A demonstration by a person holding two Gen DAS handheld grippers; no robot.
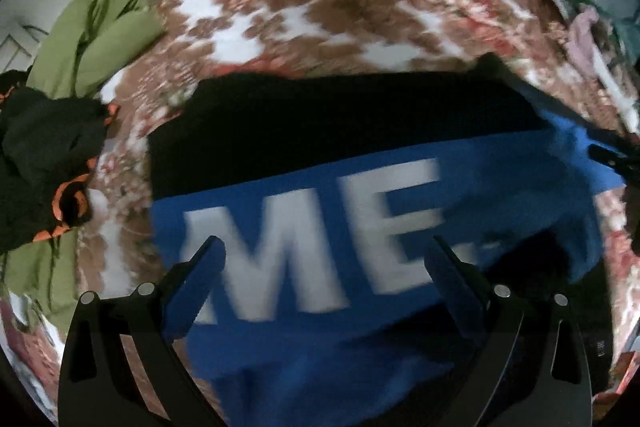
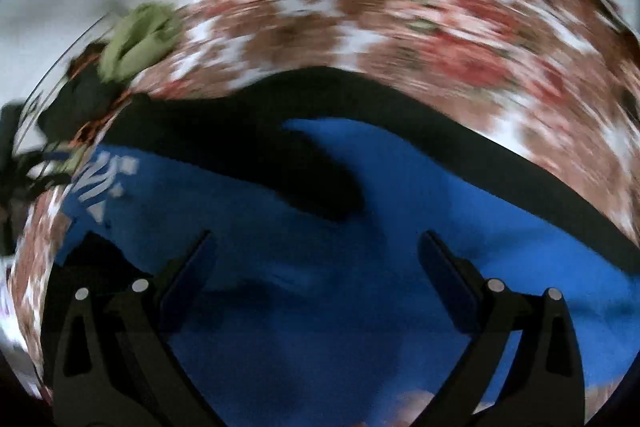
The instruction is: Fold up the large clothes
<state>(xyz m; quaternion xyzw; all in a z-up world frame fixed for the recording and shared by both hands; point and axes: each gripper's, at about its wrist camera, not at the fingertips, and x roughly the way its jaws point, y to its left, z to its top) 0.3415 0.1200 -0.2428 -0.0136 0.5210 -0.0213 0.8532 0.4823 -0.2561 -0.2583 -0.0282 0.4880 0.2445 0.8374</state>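
Over the bed, both tools gape wide above one blue-and-black garment

Left tool [image 1: 324, 251] and right tool [image 2: 316, 247] hold nothing; the garment [image 1: 460, 167] lies on the floral bedspread [image 1: 320, 7]; only the left view reads its white "ME" and shows two heaps: green [image 1: 96, 35], black-orange [image 1: 44, 155]

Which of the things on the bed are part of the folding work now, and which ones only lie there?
Part of the job:
blue and black garment, spread out flat under both grippers
left gripper, open above it
right gripper, open above it

Just lying about:
green garment, crumpled at the bed's edge
black and orange garment, heaped beside it
floral bedsheet, the surface underneath
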